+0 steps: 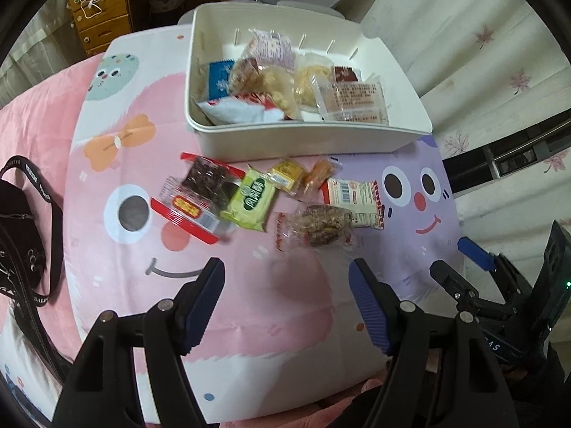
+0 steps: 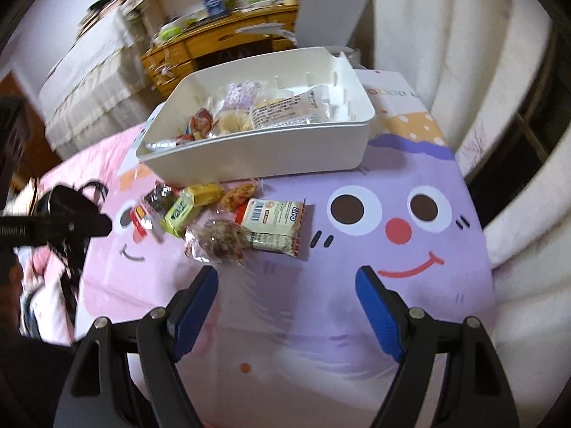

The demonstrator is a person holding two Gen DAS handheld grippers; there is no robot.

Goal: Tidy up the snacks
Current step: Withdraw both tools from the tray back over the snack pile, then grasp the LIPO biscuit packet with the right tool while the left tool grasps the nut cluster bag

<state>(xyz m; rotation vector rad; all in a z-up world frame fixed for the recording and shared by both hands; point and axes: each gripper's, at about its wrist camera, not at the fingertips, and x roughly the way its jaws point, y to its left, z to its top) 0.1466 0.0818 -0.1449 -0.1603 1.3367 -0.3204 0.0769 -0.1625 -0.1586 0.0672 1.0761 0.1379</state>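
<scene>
A white box [image 1: 307, 139] [image 2: 257, 153] holds several wrapped snacks at the table's far side. In front of it lie loose snacks: a red-edged dark packet [image 1: 200, 196], a green packet [image 1: 253, 199] [image 2: 180, 214], a yellow one [image 1: 287, 174] [image 2: 207, 192], an orange one [image 1: 317, 174] [image 2: 239, 194], a clear-wrapped brown cake [image 1: 319, 228] [image 2: 221, 240] and a Lipo packet [image 1: 357, 196] [image 2: 276, 221]. My left gripper [image 1: 287, 271] is open and empty just short of the brown cake. My right gripper [image 2: 287, 276] is open and empty, near the cake and Lipo packet; it also shows at the right of the left wrist view [image 1: 460, 260].
A pink and purple cartoon cloth [image 1: 135, 260] [image 2: 392, 285] covers the table. A black strap bag [image 1: 25, 235] lies at the left. White curtains [image 2: 446, 53] hang at the right; a wooden dresser [image 1: 103, 10] stands behind.
</scene>
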